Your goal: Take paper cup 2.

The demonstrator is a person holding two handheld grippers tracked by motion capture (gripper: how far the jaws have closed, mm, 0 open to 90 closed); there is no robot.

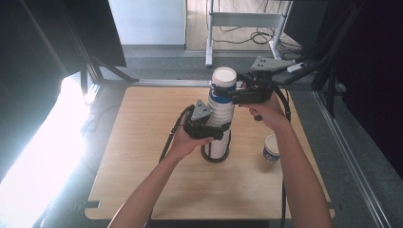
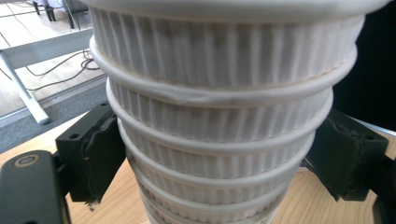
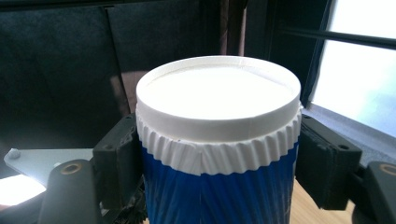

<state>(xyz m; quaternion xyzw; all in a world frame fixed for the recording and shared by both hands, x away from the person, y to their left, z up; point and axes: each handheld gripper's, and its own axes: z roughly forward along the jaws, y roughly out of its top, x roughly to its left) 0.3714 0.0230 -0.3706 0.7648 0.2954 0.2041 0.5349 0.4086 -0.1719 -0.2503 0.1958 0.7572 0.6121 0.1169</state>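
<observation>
Wooden worktop [image 1: 142, 180] carried an inverted cup stack [image 1: 219, 126] at its centre, clamped low by the left gripper [image 1: 209, 129] while the right gripper [image 1: 227, 95] pinched the top cup [image 1: 223, 81]; one separated cup [image 1: 271, 148] stood at four o'clock, many apparently remaining.

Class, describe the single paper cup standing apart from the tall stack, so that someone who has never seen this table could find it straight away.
Start at the wooden table and find the tall stack of upside-down paper cups near its middle. Look toward the table's right edge, beside the person's right forearm. There stands the lone paper cup: white with blue print, upright with its mouth open, and separate from the stack.
</observation>
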